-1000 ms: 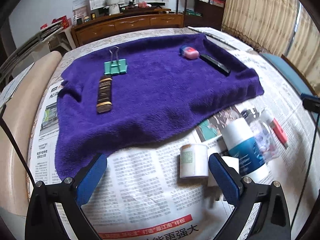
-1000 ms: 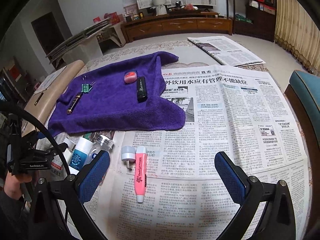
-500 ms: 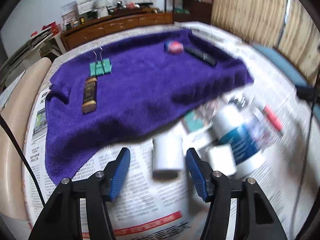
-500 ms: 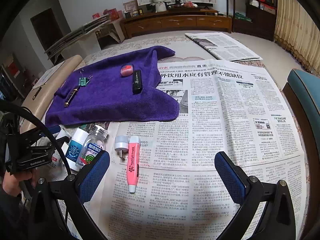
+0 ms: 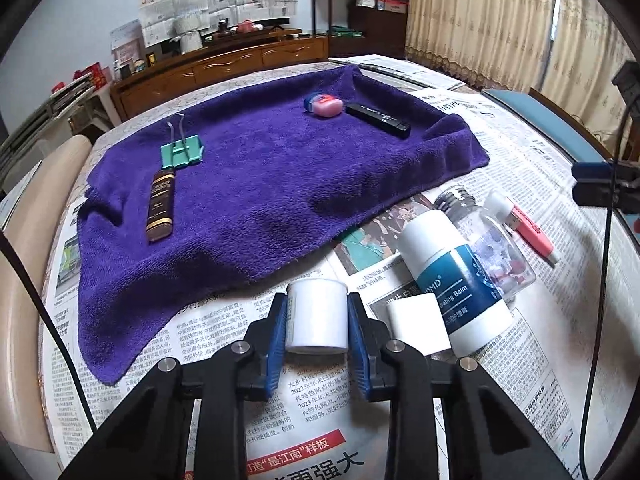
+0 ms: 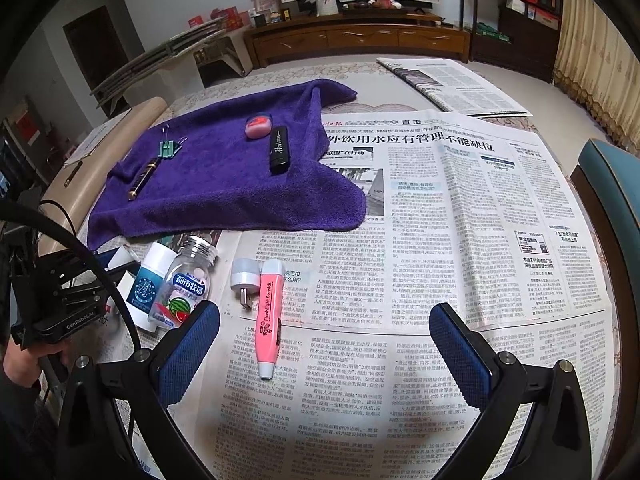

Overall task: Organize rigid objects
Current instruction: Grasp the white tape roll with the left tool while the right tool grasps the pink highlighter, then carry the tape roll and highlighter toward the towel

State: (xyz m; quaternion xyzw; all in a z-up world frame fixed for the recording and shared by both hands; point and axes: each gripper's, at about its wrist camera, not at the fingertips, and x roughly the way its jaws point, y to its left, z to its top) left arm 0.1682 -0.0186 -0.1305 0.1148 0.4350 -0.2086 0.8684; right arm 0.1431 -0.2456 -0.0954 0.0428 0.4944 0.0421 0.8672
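Observation:
My left gripper (image 5: 317, 320) is shut on a small white jar (image 5: 316, 316) lying on the newspaper just in front of the purple towel (image 5: 260, 184). On the towel lie a green binder clip (image 5: 182, 154), a brown tube (image 5: 161, 206), a pink case (image 5: 326, 105) and a black stick (image 5: 378, 120). Right of the jar lie a white block (image 5: 418, 326), a blue-and-white balm bottle (image 5: 452, 276) and a clear candy bottle (image 5: 496, 248). My right gripper (image 6: 324, 348) is open and empty above the newspaper, near a pink flashlight earpick (image 6: 269, 316) and a white plug light (image 6: 245, 278).
Newspaper (image 6: 460, 208) covers the table right of the towel. A blue chair (image 6: 616, 208) stands at the right edge. A beige cushion (image 5: 24, 232) runs along the left edge. A wooden cabinet (image 5: 224, 68) stands behind the table.
My left gripper moved forward and closed its jaws from wide open onto the white jar. My right gripper drifted slightly and stayed open.

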